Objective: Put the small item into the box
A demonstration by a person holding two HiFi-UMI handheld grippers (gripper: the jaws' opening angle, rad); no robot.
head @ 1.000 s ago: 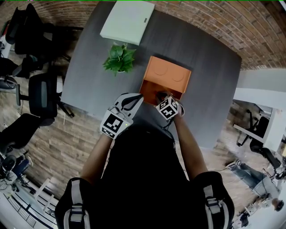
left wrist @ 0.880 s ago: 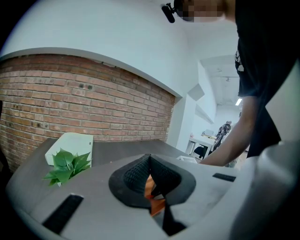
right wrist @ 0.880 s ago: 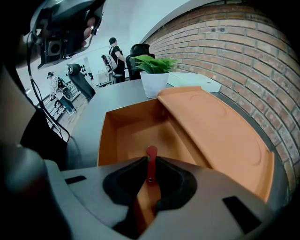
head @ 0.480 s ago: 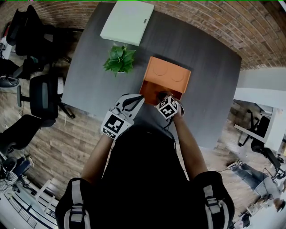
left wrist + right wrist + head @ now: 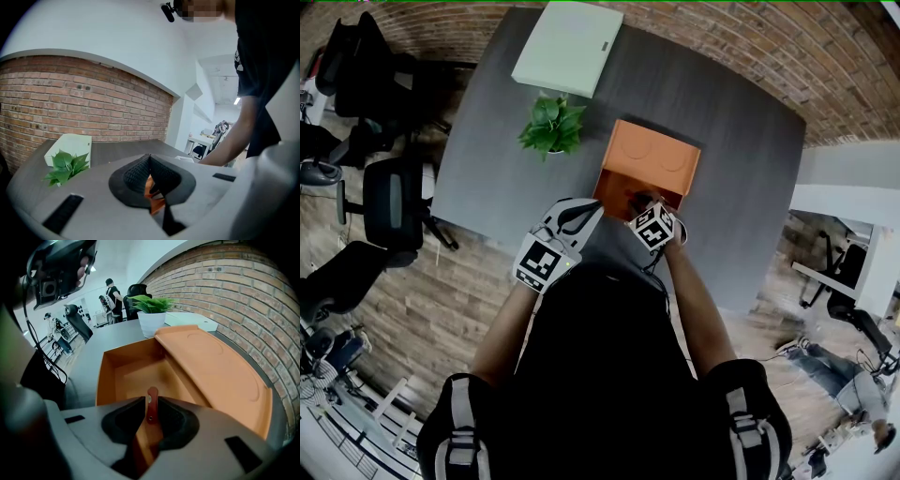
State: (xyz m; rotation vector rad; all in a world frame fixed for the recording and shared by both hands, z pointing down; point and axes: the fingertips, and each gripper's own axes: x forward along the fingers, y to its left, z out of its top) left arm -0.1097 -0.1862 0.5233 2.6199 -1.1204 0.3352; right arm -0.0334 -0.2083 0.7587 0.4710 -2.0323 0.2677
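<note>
An orange box (image 5: 654, 155) lies on the grey table with its lid folded back and its tray (image 5: 136, 369) uncovered. My right gripper (image 5: 639, 202) hangs over the near edge of that tray, shut on a small flat red item (image 5: 152, 405) that stands upright between the pads. In the right gripper view the lid (image 5: 211, 366) spreads to the right of the tray. My left gripper (image 5: 581, 214) sits just left of the box's near corner. Its jaws meet at the tip with nothing between them, and only a slice of orange shows behind them in the left gripper view (image 5: 150, 159).
A potted green plant (image 5: 551, 124) stands left of the box, and a flat white case (image 5: 567, 45) lies at the table's far edge. The grey table (image 5: 741, 187) stretches away to the right. Office chairs (image 5: 389, 197) stand on the wooden floor at left.
</note>
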